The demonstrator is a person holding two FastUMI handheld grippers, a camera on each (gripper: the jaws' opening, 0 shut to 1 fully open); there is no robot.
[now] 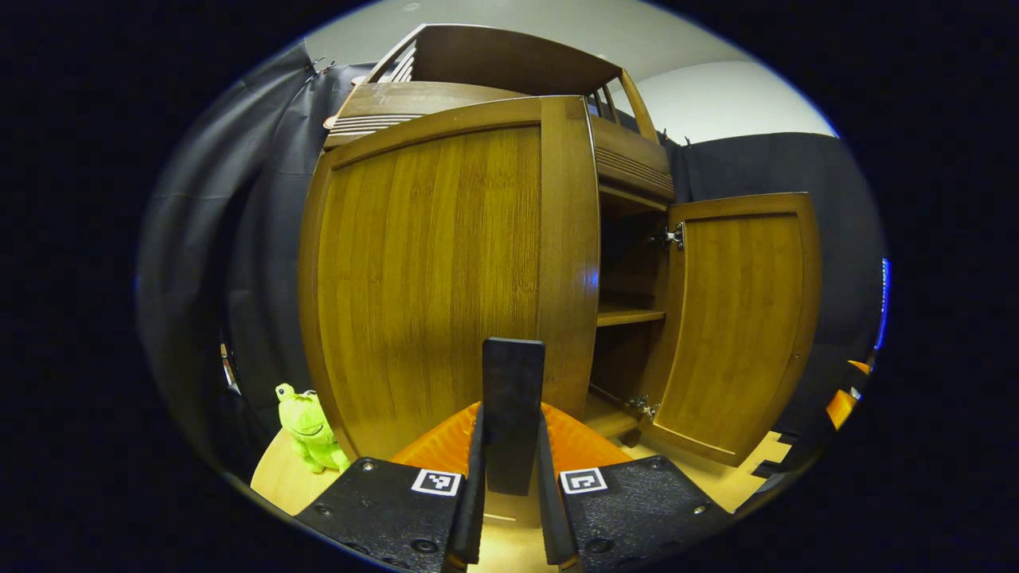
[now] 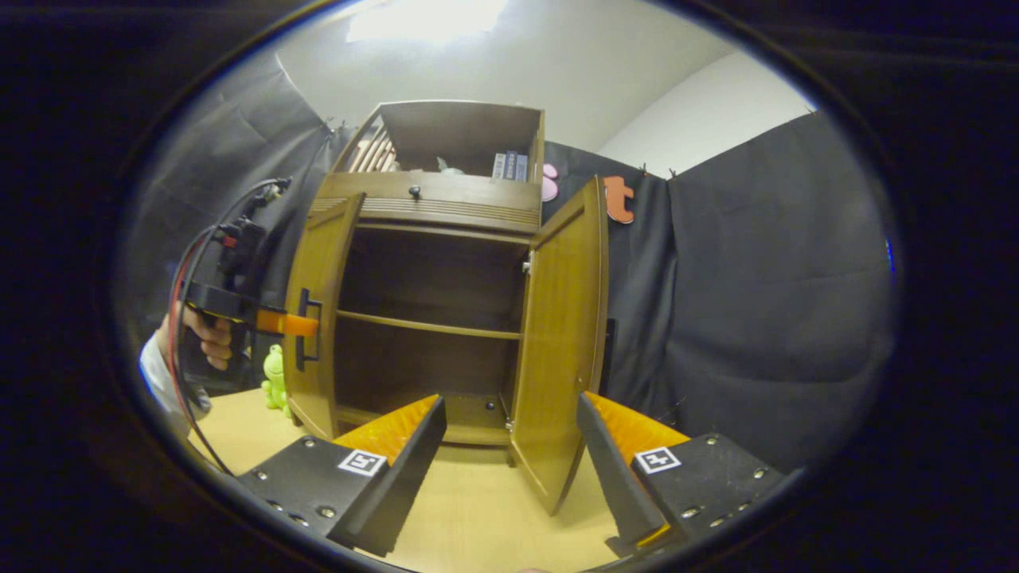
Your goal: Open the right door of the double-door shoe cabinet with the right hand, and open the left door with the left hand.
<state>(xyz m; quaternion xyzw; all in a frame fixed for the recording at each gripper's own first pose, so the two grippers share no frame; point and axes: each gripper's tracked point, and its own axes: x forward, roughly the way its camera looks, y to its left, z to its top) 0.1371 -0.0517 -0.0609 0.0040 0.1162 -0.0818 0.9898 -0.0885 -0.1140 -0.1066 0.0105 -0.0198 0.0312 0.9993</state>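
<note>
While my left gripper (image 1: 513,446) is clamped on the dark handle (image 1: 513,398) of the left door (image 1: 430,278), I read this as the second step in hand: that door stands swung partway out, its handle pinched between both fingers. From the right gripper view I see the same grip from farther off, a hand (image 2: 203,334) holding that tool at the handle, with a green frog toy (image 2: 275,380) on the floor just beside the door's foot. Moving across, the shoe cabinet (image 2: 446,199) shows its dark shelves bare between the two doors. The right door (image 2: 561,334) already hangs wide open, so I judge that half done. My right gripper (image 2: 509,454) has its fingers spread apart, holding nothing, near that door's lower edge. Next, I think, I should carry the left door farther out along its hinge arc, then let go.
</note>
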